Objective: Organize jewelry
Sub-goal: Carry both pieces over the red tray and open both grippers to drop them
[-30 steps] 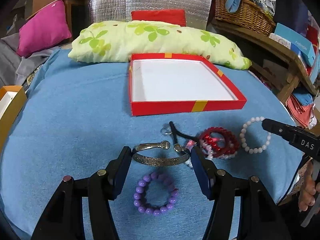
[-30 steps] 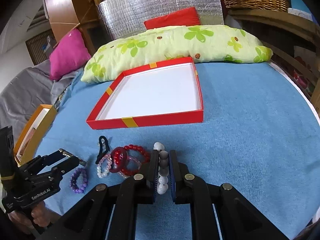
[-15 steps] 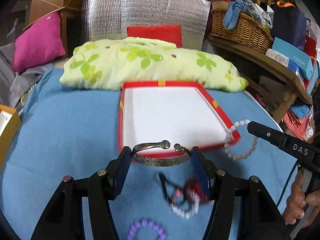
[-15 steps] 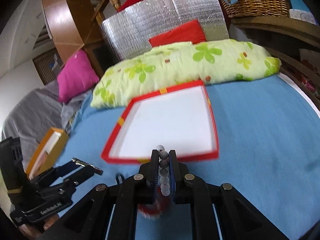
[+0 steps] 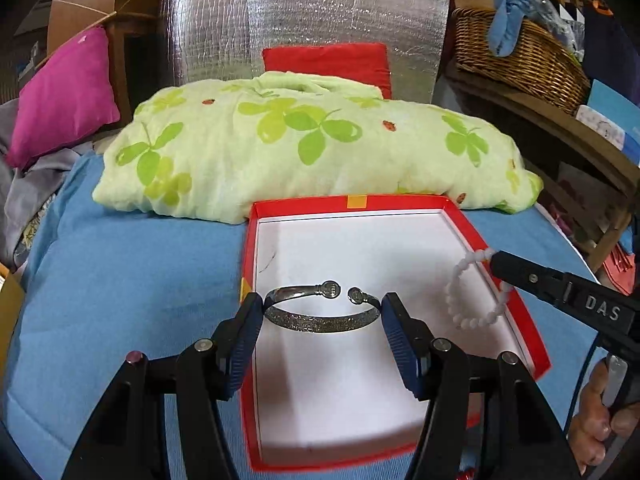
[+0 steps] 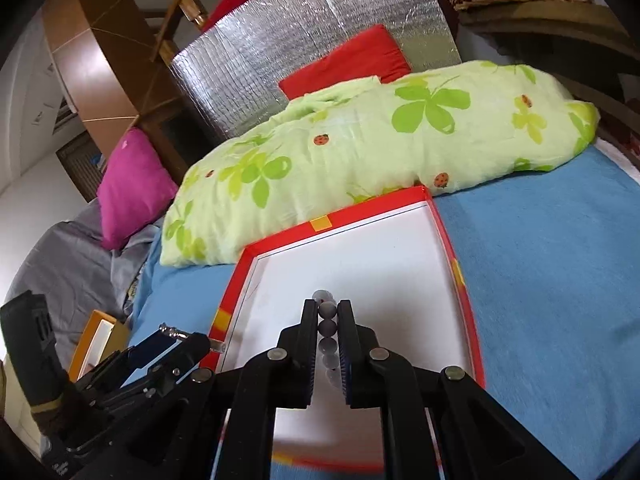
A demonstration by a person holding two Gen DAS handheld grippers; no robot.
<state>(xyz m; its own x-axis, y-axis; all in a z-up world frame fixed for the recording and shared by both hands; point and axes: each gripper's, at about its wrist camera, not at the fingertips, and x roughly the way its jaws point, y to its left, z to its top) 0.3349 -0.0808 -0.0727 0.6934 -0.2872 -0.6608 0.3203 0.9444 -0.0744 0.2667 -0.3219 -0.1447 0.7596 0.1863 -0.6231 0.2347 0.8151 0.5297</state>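
Observation:
A silver cuff bangle [image 5: 320, 312] is clamped across its width between the blue pads of my left gripper [image 5: 322, 312], held above the white floor of a shallow red box [image 5: 352, 201]. My right gripper [image 6: 329, 309] is shut on a white bead bracelet [image 6: 328, 330], also over the red box [image 6: 440, 220]. In the left wrist view the right gripper [image 5: 496, 258] reaches in from the right with the white bead bracelet [image 5: 476, 292] dangling over the box's right rim. The left gripper [image 6: 172, 334] shows at the lower left of the right wrist view.
The box lies on a blue blanket [image 5: 120, 280] in front of a green clover-print pillow [image 5: 312, 140]. A pink cushion [image 5: 60, 92], a silver foil panel [image 5: 304, 20] and a wicker basket [image 5: 520, 52] stand behind. An orange box [image 6: 96, 340] sits at the left.
Both grippers have carried their pieces forward from the pile of bracelets to above the red box. The other bracelets have dropped out of view below.

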